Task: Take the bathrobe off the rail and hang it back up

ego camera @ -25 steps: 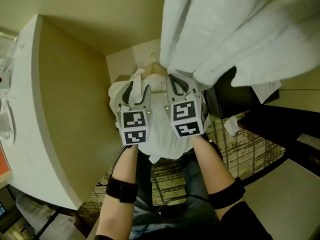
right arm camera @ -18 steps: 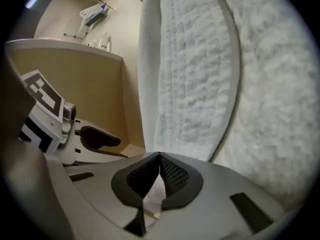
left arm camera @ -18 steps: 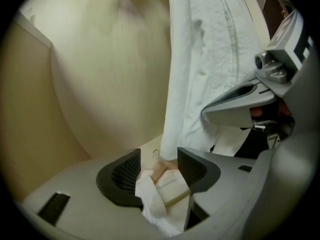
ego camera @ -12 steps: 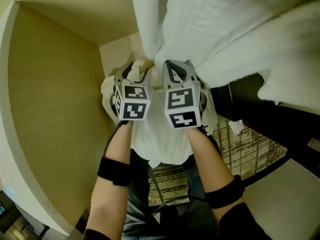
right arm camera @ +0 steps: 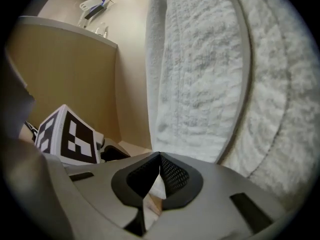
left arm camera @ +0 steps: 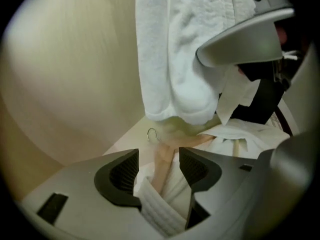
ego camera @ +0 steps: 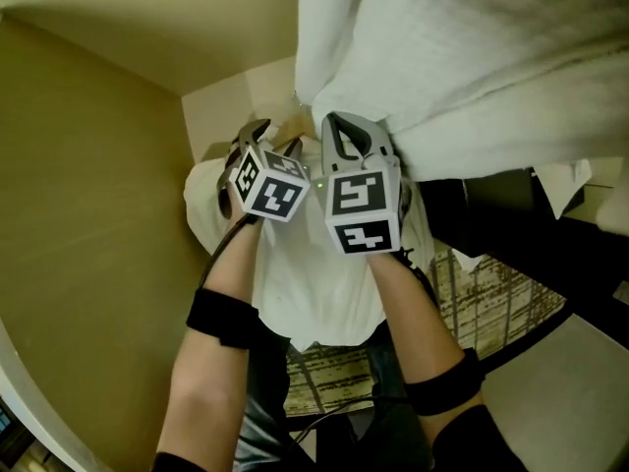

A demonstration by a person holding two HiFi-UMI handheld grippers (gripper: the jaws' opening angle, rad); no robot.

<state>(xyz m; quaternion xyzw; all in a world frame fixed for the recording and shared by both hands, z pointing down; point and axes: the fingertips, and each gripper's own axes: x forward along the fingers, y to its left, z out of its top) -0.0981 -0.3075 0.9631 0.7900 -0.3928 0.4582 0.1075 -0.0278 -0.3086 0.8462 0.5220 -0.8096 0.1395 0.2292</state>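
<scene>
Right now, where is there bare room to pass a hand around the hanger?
Left of the left gripper, between it and the tan panel, the space is bare; so is the pale strip beyond the hanger hook. Crowded: the right gripper sits against the hanging robe, with dark things below it.

Warm tan walls (ego camera: 88, 214) meet in a dimly lit corner. Below lies a brown-and-cream carpet (ego camera: 491, 303) (patterned in grid-like lines), with dark furniture (ego camera: 491, 214) beside it at the right.
</scene>
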